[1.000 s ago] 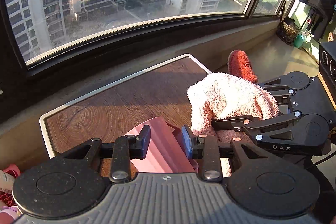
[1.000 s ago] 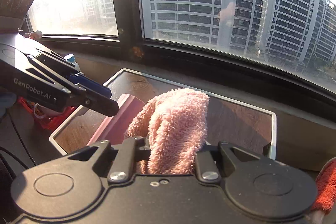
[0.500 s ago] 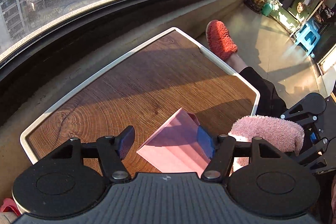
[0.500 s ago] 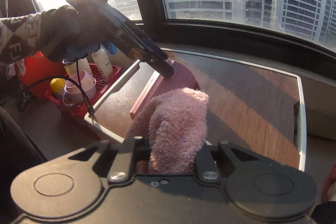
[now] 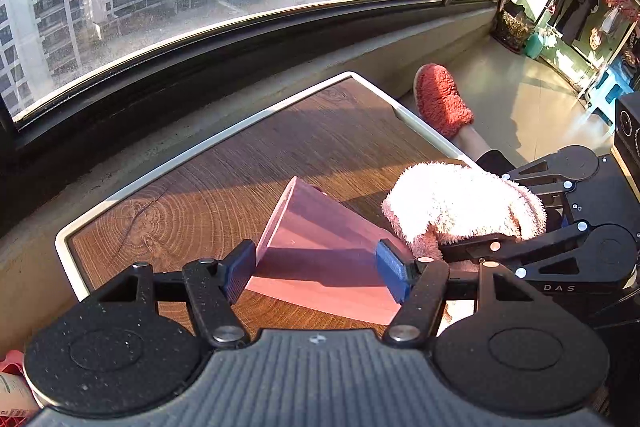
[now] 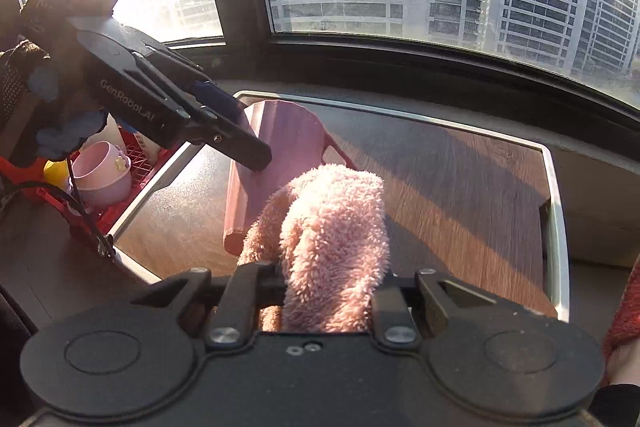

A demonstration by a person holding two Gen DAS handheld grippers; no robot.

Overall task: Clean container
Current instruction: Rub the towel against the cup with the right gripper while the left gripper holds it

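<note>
A pink plastic container [image 5: 320, 239] lies tipped on its side on the wooden table [image 5: 240, 167]. My left gripper [image 5: 316, 267] is open and straddles the container's near end, one blue pad on each side; whether the pads touch it I cannot tell. In the right wrist view the left gripper [image 6: 248, 135] reaches down over the container [image 6: 288, 135] from the left. My right gripper [image 6: 328, 287] is shut on a fluffy pink cloth [image 6: 332, 219], held just right of the container. The cloth [image 5: 460, 199] and right gripper [image 5: 476, 211] also show at the left wrist view's right side.
A red basket [image 6: 136, 155] with a pink cup [image 6: 100, 175] and bottles sits off the table's left edge. A person's foot in a red slipper [image 5: 440, 99] rests on the floor past the far right corner. A window sill runs behind the table.
The left gripper's jaws have spread from a narrow grip on the container to a wide straddle. The container has come down onto the table. Both grippers sank a little; the cloth stays held.
</note>
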